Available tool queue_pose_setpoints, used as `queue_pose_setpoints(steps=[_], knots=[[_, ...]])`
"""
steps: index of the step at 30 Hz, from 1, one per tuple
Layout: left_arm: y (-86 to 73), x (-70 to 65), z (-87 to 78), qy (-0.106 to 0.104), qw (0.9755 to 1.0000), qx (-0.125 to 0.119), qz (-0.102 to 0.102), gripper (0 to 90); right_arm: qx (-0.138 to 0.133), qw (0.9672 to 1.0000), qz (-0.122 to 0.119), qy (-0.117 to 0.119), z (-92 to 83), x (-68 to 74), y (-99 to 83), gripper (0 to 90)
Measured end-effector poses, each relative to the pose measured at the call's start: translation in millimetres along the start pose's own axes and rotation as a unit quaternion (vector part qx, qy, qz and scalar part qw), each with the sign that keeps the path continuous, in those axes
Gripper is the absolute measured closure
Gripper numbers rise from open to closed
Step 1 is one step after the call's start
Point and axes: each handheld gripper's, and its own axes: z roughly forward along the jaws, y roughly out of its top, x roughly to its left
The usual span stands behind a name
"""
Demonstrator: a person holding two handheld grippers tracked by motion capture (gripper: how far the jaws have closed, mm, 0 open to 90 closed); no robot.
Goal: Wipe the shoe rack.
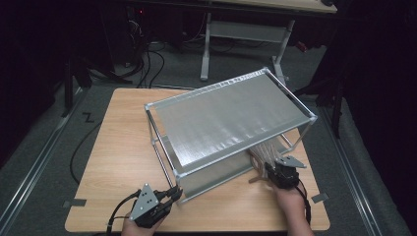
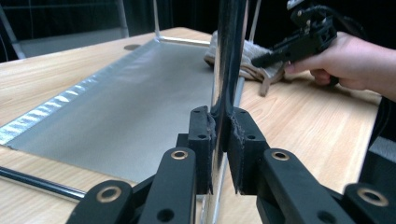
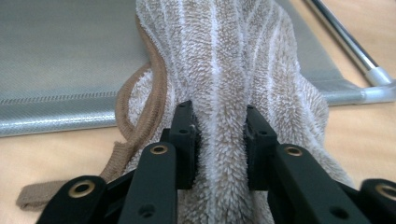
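The striped towel (image 3: pixel 224 70) lies bunched on the counter (image 1: pixel 123 147) at the rack's lower shelf (image 3: pixel 60 56), its length running straight away from the right claw (image 3: pixel 219 140), which pinches a fold. The left claw (image 2: pixel 222 140) is closed on the rack's upright corner post (image 2: pixel 229 56).

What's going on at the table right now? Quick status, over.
Left tongs clamped on the rack's upright post. Right tongs pinching the striped towel at the lower shelf's edge. Nothing in the way.
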Motion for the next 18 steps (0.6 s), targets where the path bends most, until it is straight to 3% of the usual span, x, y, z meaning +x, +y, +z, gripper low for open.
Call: queue_pose_setpoints(steps=[4, 5, 6, 7, 9, 12, 15, 18], knots=[[1.9, 6.9, 1.0, 0.004, 0.9999, 0.003, 0.012, 80.1, -0.024, 0.9997, 0.004, 0.007, -6.8, 5.0, 2.3, 74.5], [-0.4, 8.5, 1.0, 0.003, 0.9999, -0.008, 0.013, 80.1, -0.050, 0.9986, -0.003, 0.016, -22.2, 10.5, 0.8, 74.9], [-0.4, 8.5, 1.0, 0.003, 0.9999, -0.008, 0.013, 80.0, -0.050, 0.9986, -0.003, 0.016, -22.2, 10.5, 0.8, 74.9], [-5.1, 6.9, 0.8, 0.008, 0.9996, -0.023, 0.012, 79.9, -0.077, 0.9967, -0.008, 0.024, -37.4, 14.5, -2.3, 75.2], [-7.5, 5.2, -0.1, 0.007, 0.9994, -0.033, 0.002, 78.6, -0.098, 0.9947, -0.005, 0.030, -52.2, 17.0, -5.2, 75.3], [-7.6, 3.0, 0.4, 0.003, 0.9995, -0.030, 0.011, 70.4, -0.124, 0.9920, -0.009, 0.025, -70.4, 19.6, -6.3, 75.2], [-9.3, 2.4, 2.4, 0.005, 0.9995, -0.026, 0.018, 68.5, -0.152, 0.9882, 0.000, 0.021, -93.5, 22.5, -9.9, 75.1], [-10.6, 3.7, 4.1, 0.001, 0.9995, -0.025, 0.019, 65.9, -0.160, 0.9869, 0.001, 0.019, -105.8, 25.4, -16.6, 75.2]])
